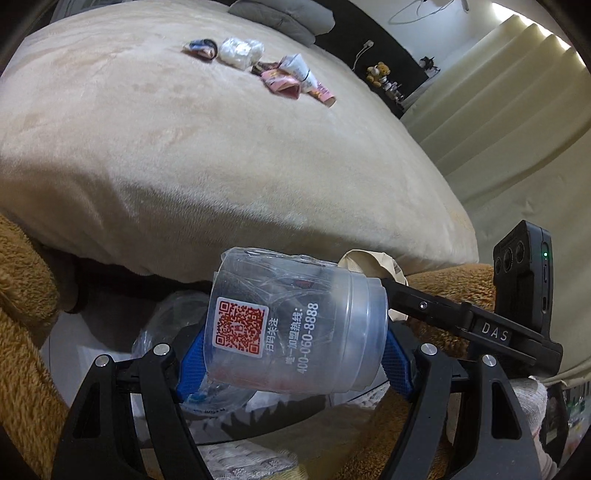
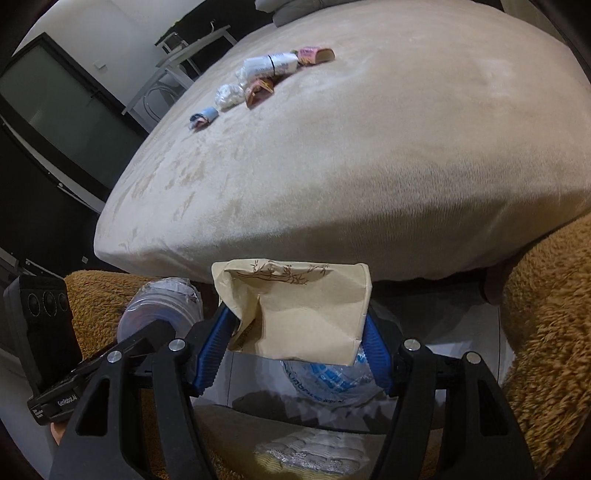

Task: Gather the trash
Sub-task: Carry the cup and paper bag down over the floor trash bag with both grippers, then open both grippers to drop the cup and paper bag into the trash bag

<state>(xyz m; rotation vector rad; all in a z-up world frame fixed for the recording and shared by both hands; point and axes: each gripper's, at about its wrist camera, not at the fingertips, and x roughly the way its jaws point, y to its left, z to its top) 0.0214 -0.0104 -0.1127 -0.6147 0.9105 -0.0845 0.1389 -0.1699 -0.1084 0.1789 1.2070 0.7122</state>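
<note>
Beige bed (image 1: 184,155) | left jaws pinch one plastic cup (image 1: 291,332) | right jaws pinch one paper bag (image 2: 306,314)

place: a bedroom in someone's home, pretty clearly
bed (image 1: 184,155): big one with a beige plush cover – fills most of both views
pillow (image 1: 284,14): grey, at the far end
curtains (image 1: 517,92): cream, pleated, lit from the top
teddy (image 1: 377,74): sits on a dark shelf by the wall
TV (image 2: 55,107): dark screen off to the side
blanket (image 2: 546,314): brown and fuzzy – at the foot of the bed
</note>
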